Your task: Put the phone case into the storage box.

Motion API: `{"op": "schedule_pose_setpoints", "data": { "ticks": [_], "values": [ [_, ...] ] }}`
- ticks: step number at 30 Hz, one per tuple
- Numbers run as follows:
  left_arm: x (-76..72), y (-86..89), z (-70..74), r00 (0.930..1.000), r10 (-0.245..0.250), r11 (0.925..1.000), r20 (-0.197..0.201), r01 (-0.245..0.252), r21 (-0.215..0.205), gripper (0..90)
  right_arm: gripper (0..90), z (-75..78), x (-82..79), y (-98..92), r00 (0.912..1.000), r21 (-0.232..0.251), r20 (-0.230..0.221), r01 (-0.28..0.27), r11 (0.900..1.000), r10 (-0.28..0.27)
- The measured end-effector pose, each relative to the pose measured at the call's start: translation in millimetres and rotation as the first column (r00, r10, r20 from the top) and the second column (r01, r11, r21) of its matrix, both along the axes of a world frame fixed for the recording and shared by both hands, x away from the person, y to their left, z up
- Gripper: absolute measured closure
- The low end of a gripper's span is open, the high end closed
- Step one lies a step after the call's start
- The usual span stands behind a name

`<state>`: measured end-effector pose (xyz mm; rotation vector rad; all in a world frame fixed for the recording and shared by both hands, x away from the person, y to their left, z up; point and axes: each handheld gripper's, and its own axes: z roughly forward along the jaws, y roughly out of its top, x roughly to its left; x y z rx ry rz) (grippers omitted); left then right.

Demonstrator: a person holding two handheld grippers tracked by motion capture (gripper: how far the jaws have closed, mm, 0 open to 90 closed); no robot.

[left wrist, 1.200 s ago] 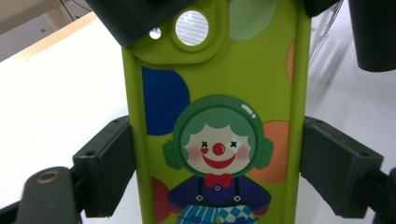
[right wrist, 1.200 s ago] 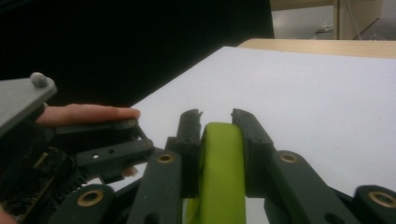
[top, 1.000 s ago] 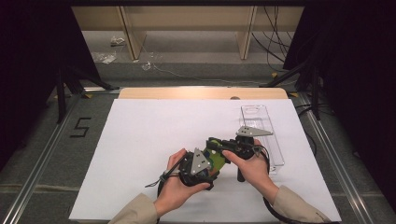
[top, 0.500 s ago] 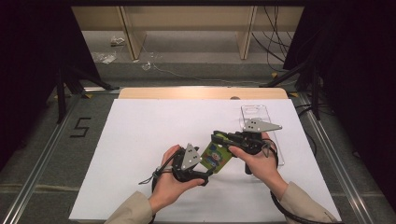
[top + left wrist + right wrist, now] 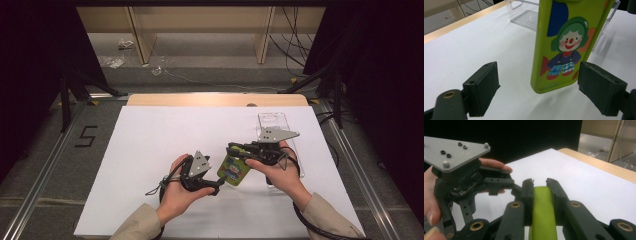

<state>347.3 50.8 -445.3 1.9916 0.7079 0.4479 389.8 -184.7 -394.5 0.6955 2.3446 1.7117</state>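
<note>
Black rubbery pads of the right gripper [image 5: 540, 187] press flat on both faces of a lime-green phone case [image 5: 569, 42], pinching it by one end and holding it above the desk [image 5: 150, 145]. The left gripper [image 5: 541, 87] has its fingers [image 5: 482, 90] spread wide, one block-shaped pad on each side of the case's lower end, neither touching it.

Judging by this, the case is already lifted and being offered across; what looks left is for the left fingers to close on the free end, and perhaps for the case to go to the clear plastic tray [image 5: 272, 122] lying just behind the right hand [image 5: 280, 172].

Glossy and smooth, the case is a rounded-cornered slab printed with a cartoon clown in green hair. A matte white sheet covers the desk, with a pale wooden edge at the far side. The tray is transparent and ribbed on its floor.
</note>
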Motion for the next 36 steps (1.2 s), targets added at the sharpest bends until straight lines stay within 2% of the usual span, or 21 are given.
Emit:
{"op": "schedule_pose_setpoints", "data": {
  "ticks": [7, 23, 36],
  "values": [
    [0.7, -0.1, -1.0, 0.9999, -0.01, 0.9999, -0.007, 0.01, -0.003, 17.9, 77.5, 2.8, 0.1, -0.4, 0.9992, -0.039, 0.014, -0.038, 0.999, 0.039],
    [2.9, -0.2, -5.1, 0.9986, -0.051, 0.9986, -0.014, 0.051, 0.01, 18.8, 77.4, 5.8, -0.6, 0.6, 0.9925, -0.11, 0.046, -0.107, 0.988, 0.113],
    [4.5, 0.4, -7.4, 0.9969, -0.078, 0.9967, -0.011, 0.079, 0.019, 21.0, 77.4, 4.4, -0.7, 2.3, 0.9888, -0.13, 0.048, -0.134, 0.982, 0.141]
  ]
}}
